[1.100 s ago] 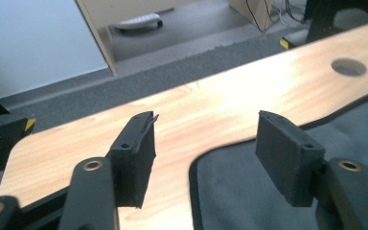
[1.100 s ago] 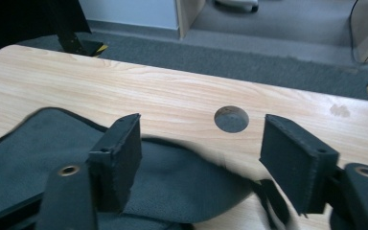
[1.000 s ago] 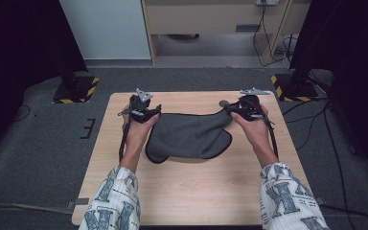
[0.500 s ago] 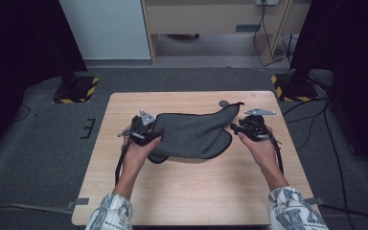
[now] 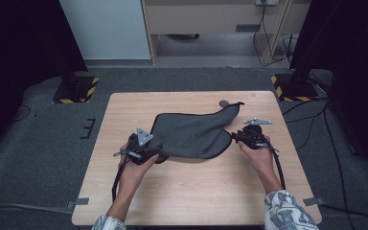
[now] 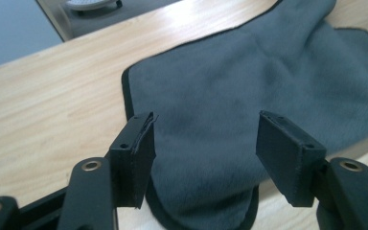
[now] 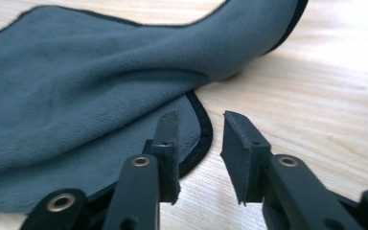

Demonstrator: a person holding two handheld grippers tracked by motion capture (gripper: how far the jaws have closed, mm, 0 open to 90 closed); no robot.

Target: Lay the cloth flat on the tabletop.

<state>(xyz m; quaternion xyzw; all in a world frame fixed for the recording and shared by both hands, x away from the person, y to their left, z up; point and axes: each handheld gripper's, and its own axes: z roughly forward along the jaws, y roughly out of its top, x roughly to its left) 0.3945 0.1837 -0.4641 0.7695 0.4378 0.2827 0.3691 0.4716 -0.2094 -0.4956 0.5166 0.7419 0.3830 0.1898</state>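
A grey cloth (image 5: 194,135) lies rumpled and half-folded mid-table (image 5: 182,191), not yet squared. The left gripper (image 6: 203,143) stands open astride its near corner; the right gripper (image 7: 199,143), whose jaws have just been closing, is narrowly open over the hem, gripping nothing yet.

Grey carpet floor (image 5: 38,158) surrounds the wooden table (image 5: 196,191).

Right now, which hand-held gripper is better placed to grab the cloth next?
Probably the left hand-held gripper: its open jaws straddle the grey cloth. The right hand-held gripper sits just off the cloth's edge, with bare table between its jaws.
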